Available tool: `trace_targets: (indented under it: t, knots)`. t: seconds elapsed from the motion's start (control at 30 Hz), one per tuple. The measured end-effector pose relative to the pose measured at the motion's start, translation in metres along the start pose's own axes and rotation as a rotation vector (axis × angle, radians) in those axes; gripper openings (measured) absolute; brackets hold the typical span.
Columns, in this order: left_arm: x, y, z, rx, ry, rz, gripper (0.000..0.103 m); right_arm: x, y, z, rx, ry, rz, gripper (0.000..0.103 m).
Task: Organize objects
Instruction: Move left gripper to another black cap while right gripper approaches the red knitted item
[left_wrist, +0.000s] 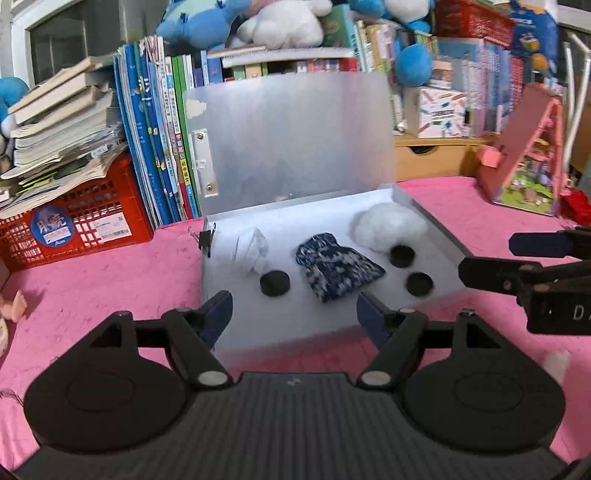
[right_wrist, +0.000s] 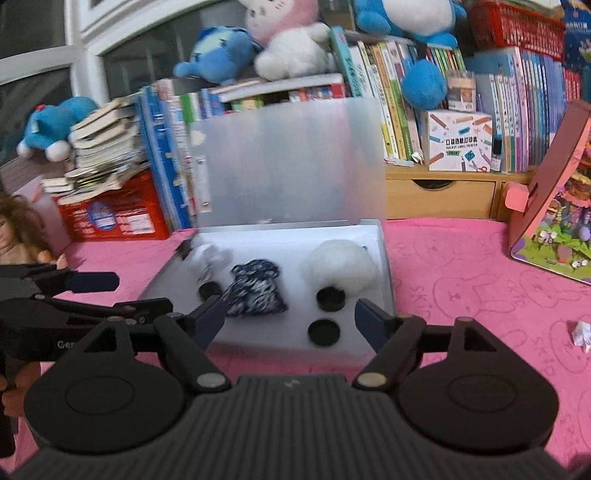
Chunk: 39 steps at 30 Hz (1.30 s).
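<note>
A shallow white box (left_wrist: 436, 221) with its frosted lid (left_wrist: 291, 140) propped upright was seen on the pink-covered worktop (left_wrist: 110, 280), in front of stacked books and plush toys. Inside it lay a blue-and-white patterned pouch (left_wrist: 336, 267) near the middle, a white fluffy wad (left_wrist: 388, 225) at the back right, a crumpled white wrapper (left_wrist: 253, 251) at the left, and three black round discs (left_wrist: 275, 283): one beside the wrapper, two below the wad. A binder clip (left_wrist: 205, 236) was fastened to the box's left rear corner.

Both sets of tongs were spread wide and nothing was held between them. The left tongs (left_wrist: 295, 314) hung over the box's near edge; the right tongs (right_wrist: 291, 321) hung likewise, with the pouch (right_wrist: 255, 288) just beyond the left finger.

The pouch was judged soft and light, likely to sag and fold; a pinch across its bunched upper end would probably be surest. The wad (right_wrist: 341, 266) was judged nearly weightless and compressible, to be taken through its bulk. The discs (right_wrist: 324, 331) looked rigid and low, probably hard to get under, so a grip across the rim was thought best. A small crumpled scrap (right_wrist: 583, 332) lay apart on the cloth at the right.
</note>
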<state>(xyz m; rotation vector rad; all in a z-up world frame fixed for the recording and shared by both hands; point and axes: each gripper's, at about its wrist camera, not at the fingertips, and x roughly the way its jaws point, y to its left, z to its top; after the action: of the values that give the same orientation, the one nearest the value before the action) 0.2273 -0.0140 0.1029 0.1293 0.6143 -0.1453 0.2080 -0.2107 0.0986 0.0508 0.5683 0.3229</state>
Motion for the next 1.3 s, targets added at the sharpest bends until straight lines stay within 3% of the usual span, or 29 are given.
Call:
trace_targets:
  t: [0.4, 0.77, 0.97, 1.3]
  knots:
    - [-0.071, 0.005, -0.078, -0.009, -0.060, -0.029, 0.080, -0.048, 0.030, -0.061, -0.071, -0.056, -0.007, 0.094]
    - [-0.090, 0.015, -0.134, -0.035, -0.062, 0.012, 0.081, -0.055, 0.042, -0.106, -0.086, -0.081, -0.023, 0.097]
    - [-0.096, 0.020, -0.157, -0.047, -0.077, 0.049, 0.081, -0.058, 0.043, -0.122, -0.100, -0.159, -0.070, 0.097]
    - [-0.103, 0.034, -0.185, -0.111, -0.109, 0.140, 0.080, -0.043, 0.050, -0.133, -0.131, -0.078, -0.054, 0.097]
